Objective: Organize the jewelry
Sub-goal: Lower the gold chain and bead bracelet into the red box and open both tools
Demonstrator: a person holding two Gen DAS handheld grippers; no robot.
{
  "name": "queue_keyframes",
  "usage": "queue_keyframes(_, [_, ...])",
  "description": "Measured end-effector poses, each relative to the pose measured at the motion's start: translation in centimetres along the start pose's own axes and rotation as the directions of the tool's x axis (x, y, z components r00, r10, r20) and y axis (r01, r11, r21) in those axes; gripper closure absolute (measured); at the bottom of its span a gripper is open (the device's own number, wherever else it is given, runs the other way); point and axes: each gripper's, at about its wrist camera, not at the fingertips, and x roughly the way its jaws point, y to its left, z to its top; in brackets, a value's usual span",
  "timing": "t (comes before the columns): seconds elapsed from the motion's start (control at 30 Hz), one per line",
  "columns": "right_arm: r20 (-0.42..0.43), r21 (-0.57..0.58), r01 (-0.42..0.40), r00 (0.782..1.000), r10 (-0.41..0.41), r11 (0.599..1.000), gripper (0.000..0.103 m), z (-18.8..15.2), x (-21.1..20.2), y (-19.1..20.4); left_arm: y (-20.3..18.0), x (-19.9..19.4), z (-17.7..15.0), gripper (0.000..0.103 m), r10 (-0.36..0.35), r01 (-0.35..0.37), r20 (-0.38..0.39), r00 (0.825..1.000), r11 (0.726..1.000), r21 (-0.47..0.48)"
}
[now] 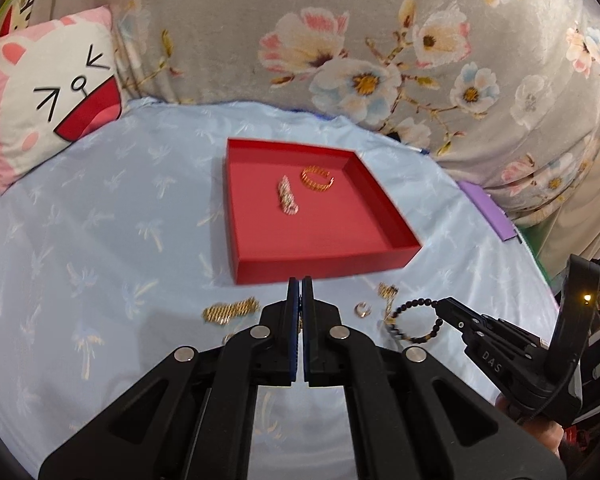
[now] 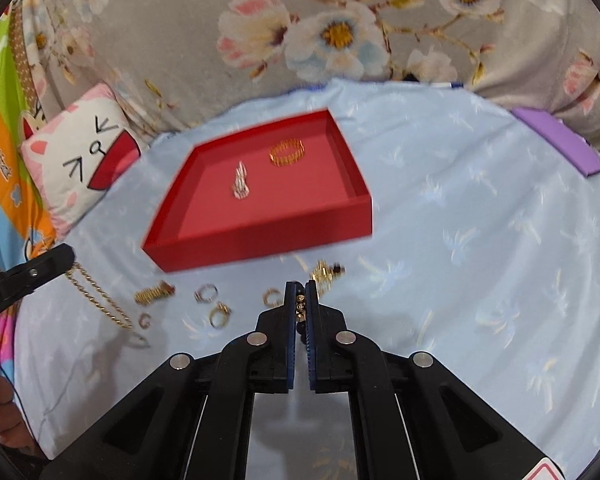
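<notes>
A red tray [image 1: 319,268] [image 2: 260,246] lies on the light blue sheet. It holds a gold bangle [image 1: 317,178] [image 2: 287,152] and a pale chain bracelet [image 1: 287,196] [image 2: 240,185]. My right gripper [image 2: 300,300] [image 1: 439,307] is shut on a dark bead bracelet [image 1: 415,320] [image 2: 300,303], lifted in front of the tray. My left gripper [image 1: 300,292] [image 2: 66,258] is shut on a gold chain necklace [image 2: 96,296], which hangs from it. Loose rings [image 2: 218,314], a gold bracelet [image 1: 230,311] [image 2: 154,293] and a gold piece [image 1: 387,291] [image 2: 325,274] lie on the sheet.
A cat-face pillow [image 1: 48,96] [image 2: 76,160] lies at the back left. A floral grey blanket [image 1: 339,40] [image 2: 339,20] rises behind the sheet. A purple flat box [image 1: 487,210] [image 2: 555,140] lies at the right.
</notes>
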Motion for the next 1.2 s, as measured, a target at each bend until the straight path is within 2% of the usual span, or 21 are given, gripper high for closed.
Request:
queue_keyframes(0.2, [0.071,-0.026,-0.053,0.996,0.055,0.998,0.099,5.3,0.0,1.1,-1.3,0.6,5.2,0.103,-0.023,0.02,0.079,0.997,0.999,0.037])
queue_keyframes(0.37, [0.078,-0.031,-0.103,0.991,0.106,0.994,0.099,9.7,3.4,2.5,-1.5,3.5,9.4,0.103,-0.017,0.012,0.115,0.993,0.999,0.045])
queue_keyframes(0.5, [0.031,-0.02,-0.134,0.99,0.135,0.991,0.099,12.1,8.2,3.6,-0.7,7.6,11.6,0.103,0.019,-0.023,0.096,0.995,0.999,0.036])
queue_keyframes(0.7, [-0.062,0.005,-0.145,0.987,0.145,0.989,0.099,12.8,14.9,3.8,1.7,13.8,12.2,0.103,0.072,-0.072,0.02,0.997,0.997,0.005])
queue_keyframes(0.87, [-0.086,-0.022,-0.052,0.995,0.05,0.998,0.099,12.4,18.1,2.7,3.1,17.1,11.9,0.103,0.095,-0.095,-0.027,0.995,0.995,-0.001])
queue_keyframes(0.97, [-0.067,-0.05,0.022,0.997,-0.025,0.999,0.095,12.2,18.5,2.0,3.7,18.6,11.8,0.102,0.111,-0.111,-0.053,0.992,0.994,-0.011])
queue_keyframes(1.03, [-0.051,-0.052,0.052,0.997,-0.055,0.997,0.09,12.1,18.0,1.6,3.9,18.7,11.7,0.097,0.12,-0.121,-0.043,0.992,0.992,-0.022])
queue_keyframes(1.07, [-0.043,-0.043,0.052,0.998,-0.054,0.998,0.09,11.9,17.6,1.3,4.0,18.4,11.7,0.087,0.12,-0.121,-0.034,0.992,0.992,-0.027])
queue_keyframes(1.1, [-0.037,-0.036,0.046,0.998,-0.047,0.998,0.09,11.8,17.0,1.2,4.1,17.9,11.7,0.069,0.129,-0.13,-0.023,0.991,0.991,-0.038])
queue_keyframes(1.13, [-0.028,-0.031,0.041,0.999,-0.042,0.999,0.09,11.6,16.3,1.0,4.2,17.5,11.8,0.056,0.134,-0.134,-0.012,0.991,0.99,-0.047])
queue_keyframes(1.2, [-0.003,-0.036,0.039,0.999,-0.039,0.999,0.09,10.8,14.4,1.0,4.3,16.1,11.6,0.053,0.146,-0.145,0.014,0.989,0.988,-0.054])
